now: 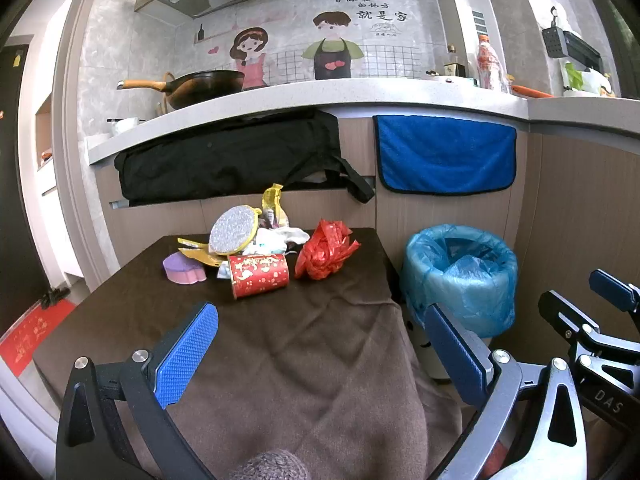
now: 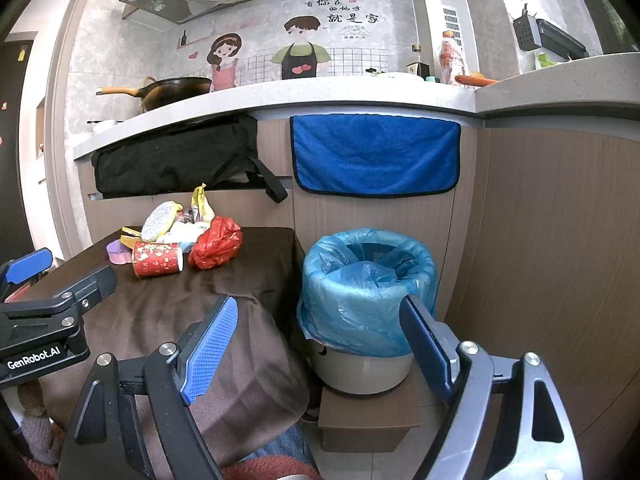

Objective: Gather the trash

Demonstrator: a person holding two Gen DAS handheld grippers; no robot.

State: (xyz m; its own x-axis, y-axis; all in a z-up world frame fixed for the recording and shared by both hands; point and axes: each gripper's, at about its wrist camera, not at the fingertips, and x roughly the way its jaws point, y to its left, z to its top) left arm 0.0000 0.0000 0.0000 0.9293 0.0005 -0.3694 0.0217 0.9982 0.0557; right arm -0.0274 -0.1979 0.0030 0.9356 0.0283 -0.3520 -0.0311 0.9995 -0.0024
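Red crumpled plastic bag (image 1: pixel 325 251) looks feather-light and squashy; pinch its bunched middle. Both left gripper (image 1: pixel 320 354) and right gripper (image 2: pixel 320 346) fingers gape wide, empty.

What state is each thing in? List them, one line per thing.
left hand-held gripper: open, holding nothing
right hand-held gripper: open, holding nothing
trash bin: open-topped, lined with a blue bag
red paper cup: lying on its side
red plastic bag: crumpled
blue towel: hanging flat on the cabinet
brown cloth: wrinkled, draped over the table
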